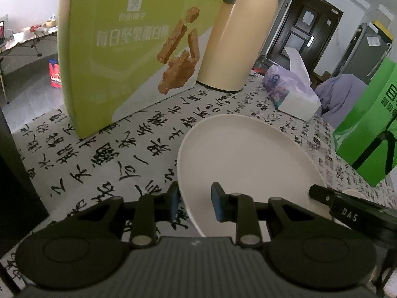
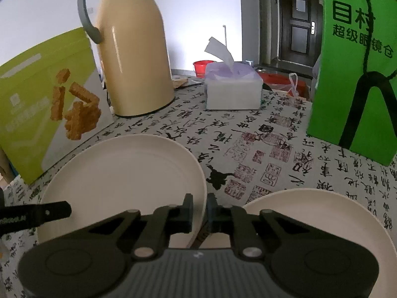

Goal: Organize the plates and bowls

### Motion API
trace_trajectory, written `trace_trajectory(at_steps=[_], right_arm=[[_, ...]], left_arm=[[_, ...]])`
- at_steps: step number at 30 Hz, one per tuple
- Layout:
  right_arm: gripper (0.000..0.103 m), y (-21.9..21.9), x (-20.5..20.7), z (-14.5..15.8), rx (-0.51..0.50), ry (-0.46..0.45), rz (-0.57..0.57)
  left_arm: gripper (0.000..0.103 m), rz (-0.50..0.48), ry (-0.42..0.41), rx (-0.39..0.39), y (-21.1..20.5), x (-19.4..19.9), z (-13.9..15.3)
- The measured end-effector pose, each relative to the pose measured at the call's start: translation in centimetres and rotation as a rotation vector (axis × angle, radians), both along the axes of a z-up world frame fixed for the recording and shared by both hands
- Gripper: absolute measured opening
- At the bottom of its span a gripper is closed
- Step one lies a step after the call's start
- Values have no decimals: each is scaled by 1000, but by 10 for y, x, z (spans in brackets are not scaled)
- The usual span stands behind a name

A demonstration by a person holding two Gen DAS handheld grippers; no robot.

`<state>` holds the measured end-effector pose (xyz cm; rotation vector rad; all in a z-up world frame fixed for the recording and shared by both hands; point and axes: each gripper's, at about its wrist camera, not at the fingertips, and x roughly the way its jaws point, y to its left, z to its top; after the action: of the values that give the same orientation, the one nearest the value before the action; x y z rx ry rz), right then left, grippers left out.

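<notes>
Two plain cream-white plates (image 2: pixel 119 171) (image 2: pixel 322 221) lie on a white bench cloth (image 2: pixel 248 134) patterned with black calligraphy and red seals. The jug (image 2: pixel 134 57) is beige with a grey-blue handle. The snack box (image 1: pixel 119 49) is lime green, the bag (image 2: pixel 357 62) bright green.

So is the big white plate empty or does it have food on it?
Empty. The plate shows only its bare, pale inside in both wrist views, with no food or other dish on it.

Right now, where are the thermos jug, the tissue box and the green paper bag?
thermos jug (image 2: pixel 135 69), right wrist view, on its cream body.
tissue box (image 2: pixel 233 93), right wrist view, front face.
green paper bag (image 2: pixel 347 87), right wrist view, printed front.
</notes>
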<state>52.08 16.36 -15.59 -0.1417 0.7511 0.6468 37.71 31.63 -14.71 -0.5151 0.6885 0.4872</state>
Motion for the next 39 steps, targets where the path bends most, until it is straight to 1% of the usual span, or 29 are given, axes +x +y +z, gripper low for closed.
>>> trace_trajectory(at_steps=[18, 30, 39], right_arm=[[9, 2, -7, 3, -21, -48, 32], [9, 1, -13, 7, -26, -87, 40], [9, 1, -14, 9, -23, -98, 40]], left_arm=[[28, 1, 13, 52, -3, 1, 2], [28, 3, 4, 65, -5, -2, 5], [28, 1, -5, 67, -5, -4, 7]])
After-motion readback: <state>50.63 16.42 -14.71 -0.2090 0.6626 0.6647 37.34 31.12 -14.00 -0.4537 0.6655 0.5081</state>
